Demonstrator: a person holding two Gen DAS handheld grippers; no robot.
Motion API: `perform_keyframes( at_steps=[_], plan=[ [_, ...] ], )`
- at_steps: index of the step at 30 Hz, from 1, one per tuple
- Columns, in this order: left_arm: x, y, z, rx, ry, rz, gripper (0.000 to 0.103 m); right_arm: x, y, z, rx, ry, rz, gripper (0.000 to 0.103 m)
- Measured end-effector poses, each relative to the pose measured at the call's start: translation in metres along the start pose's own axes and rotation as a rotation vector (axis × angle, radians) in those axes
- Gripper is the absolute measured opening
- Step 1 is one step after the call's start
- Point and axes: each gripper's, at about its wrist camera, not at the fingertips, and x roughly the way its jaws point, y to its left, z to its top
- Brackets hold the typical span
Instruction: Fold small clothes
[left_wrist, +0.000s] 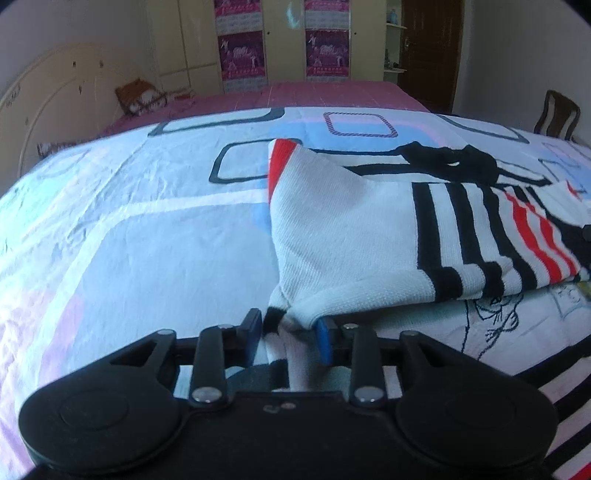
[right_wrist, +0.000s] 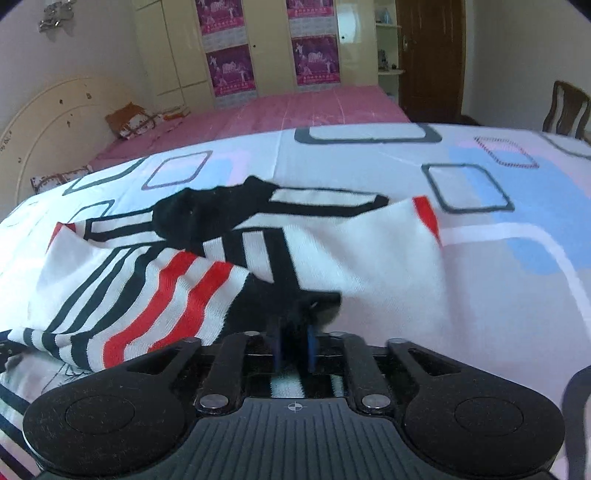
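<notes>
The small white knit garment with black and red stripes (left_wrist: 369, 236) lies part-lifted on the bed's pale sheet printed with blue and grey squares (left_wrist: 129, 221), its far red-trimmed edge draped toward the pink bedspread (right_wrist: 295, 110) beyond. The left claw (left_wrist: 288, 332) is clenched on a white corner of the garment's near edge; the right claw (right_wrist: 293, 347) is clenched on a black hem patch along the same near edge. Judging by the sag, it is light, soft and floppy, not fragile, best pinched at corners or hems.
</notes>
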Motion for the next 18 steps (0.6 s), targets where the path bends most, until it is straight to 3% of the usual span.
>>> perform_keyframes(
  at_steps=[1, 2, 13, 18],
  plan=[
    [-0.002, 0.002, 0.0, -0.009, 0.004, -0.005, 0.034, -0.004, 0.0, 0.001, -0.001, -0.011, 0.001, 0.04],
    [-0.005, 0.003, 0.0, -0.015, 0.005, -0.009, 0.034, -0.006, 0.0, 0.002, -0.002, -0.018, 0.005, 0.041],
    [-0.045, 0.015, 0.021, -0.094, -0.088, -0.033, 0.052, 0.004, -0.01, 0.018, 0.049, -0.006, 0.015, 0.041],
    [-0.027, 0.013, 0.035, -0.1, -0.075, -0.033, 0.054, 0.021, -0.016, 0.017, 0.094, 0.048, 0.017, 0.041]
  ],
)
